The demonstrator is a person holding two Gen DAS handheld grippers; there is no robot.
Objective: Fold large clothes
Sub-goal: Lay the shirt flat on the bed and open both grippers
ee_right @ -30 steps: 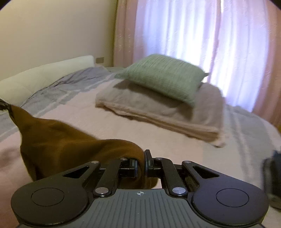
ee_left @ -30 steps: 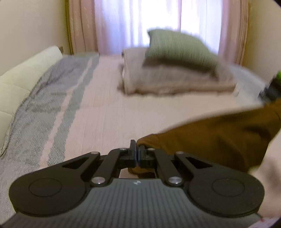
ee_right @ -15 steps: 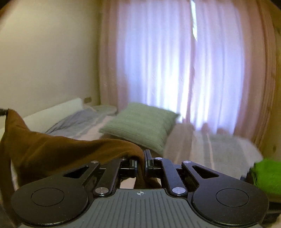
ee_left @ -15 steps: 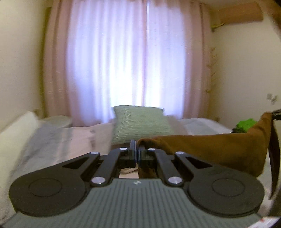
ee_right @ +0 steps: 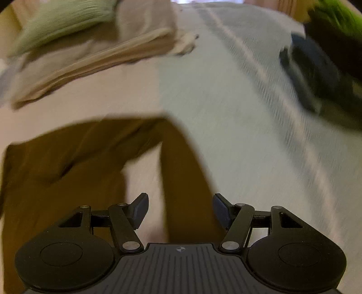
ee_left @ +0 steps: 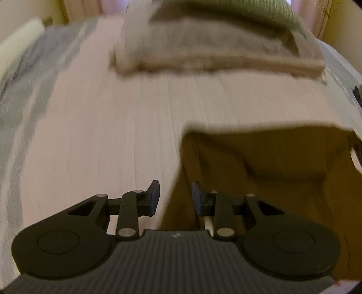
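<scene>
A brown garment (ee_left: 260,162) lies spread on the pale pink bedspread (ee_left: 101,126). My left gripper (ee_left: 175,192) hovers over its left edge with jaws opening; cloth lies below the gap but the pads are clear of it. In the right wrist view the brown garment (ee_right: 67,158) stretches to the left, and a narrow strip of it runs down between the fingers of my right gripper (ee_right: 180,204). Those jaws are opening wide and neither pad presses on the cloth. Both views are blurred by motion.
A folded beige blanket (ee_left: 203,49) with a green pillow (ee_left: 226,11) on top lies at the far end of the bed. A grey striped cover (ee_right: 248,101) runs along the right side, with a dark blue and bright green pile (ee_right: 321,63) at its edge.
Both grippers held the brown garment aloft, then swung down toward the bed and opened. The garment now lies on the bedspread, free of both sets of pads.
</scene>
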